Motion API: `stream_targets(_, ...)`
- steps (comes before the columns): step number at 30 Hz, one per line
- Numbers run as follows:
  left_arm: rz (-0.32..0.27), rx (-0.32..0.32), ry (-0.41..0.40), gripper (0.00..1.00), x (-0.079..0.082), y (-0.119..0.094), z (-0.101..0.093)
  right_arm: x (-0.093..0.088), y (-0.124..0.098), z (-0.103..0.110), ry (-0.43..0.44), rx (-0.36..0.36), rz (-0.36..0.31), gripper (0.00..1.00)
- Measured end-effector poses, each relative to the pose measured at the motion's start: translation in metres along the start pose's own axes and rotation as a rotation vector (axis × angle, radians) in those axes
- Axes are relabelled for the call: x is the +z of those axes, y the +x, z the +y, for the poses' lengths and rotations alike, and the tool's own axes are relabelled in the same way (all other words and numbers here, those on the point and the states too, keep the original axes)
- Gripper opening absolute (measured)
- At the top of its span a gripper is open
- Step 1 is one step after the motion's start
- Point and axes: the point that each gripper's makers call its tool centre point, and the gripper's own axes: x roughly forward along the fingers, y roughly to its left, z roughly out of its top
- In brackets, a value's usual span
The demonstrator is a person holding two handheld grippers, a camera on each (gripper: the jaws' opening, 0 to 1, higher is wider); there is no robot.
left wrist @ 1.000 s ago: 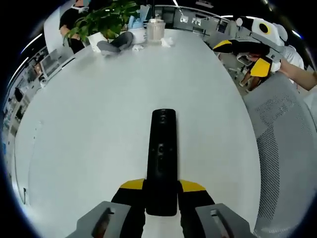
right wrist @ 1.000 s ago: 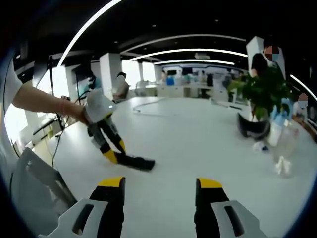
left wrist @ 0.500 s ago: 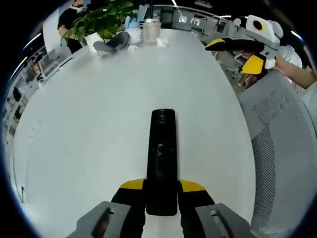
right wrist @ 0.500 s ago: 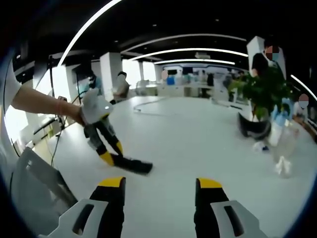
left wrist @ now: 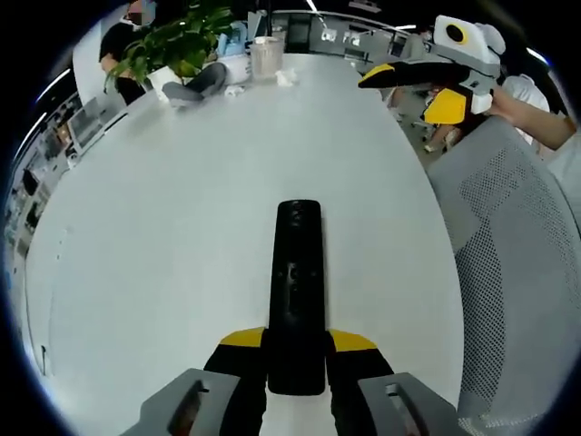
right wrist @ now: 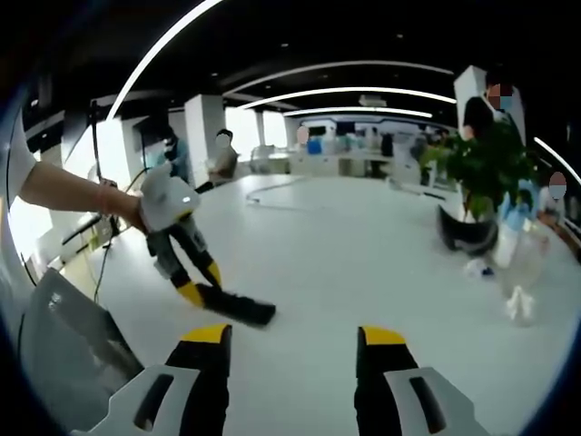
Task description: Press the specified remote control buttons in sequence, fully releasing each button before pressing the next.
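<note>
White table [left wrist: 163, 227] spans both views; grey mesh chair [left wrist: 508, 272] at its edge. Black remote control [left wrist: 297, 295] lies lengthwise on the table — left gripper [left wrist: 297, 350] clamped on its near end. Right gripper [right wrist: 290, 350] held above the table, jaws apart — nothing between them

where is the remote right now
The black remote lies lengthwise on the white table, its near end clamped in the left gripper. In the right gripper view it shows at lower left, with the left gripper on it.
</note>
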Motion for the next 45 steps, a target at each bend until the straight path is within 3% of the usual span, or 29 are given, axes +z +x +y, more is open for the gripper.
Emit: stream_targets(45, -0.037, -0.029, -0.032, 0.24, -0.005, -0.001, -0.038, -0.003, 0.001, 0.003, -0.003, 0.015, 0.017, 0.51)
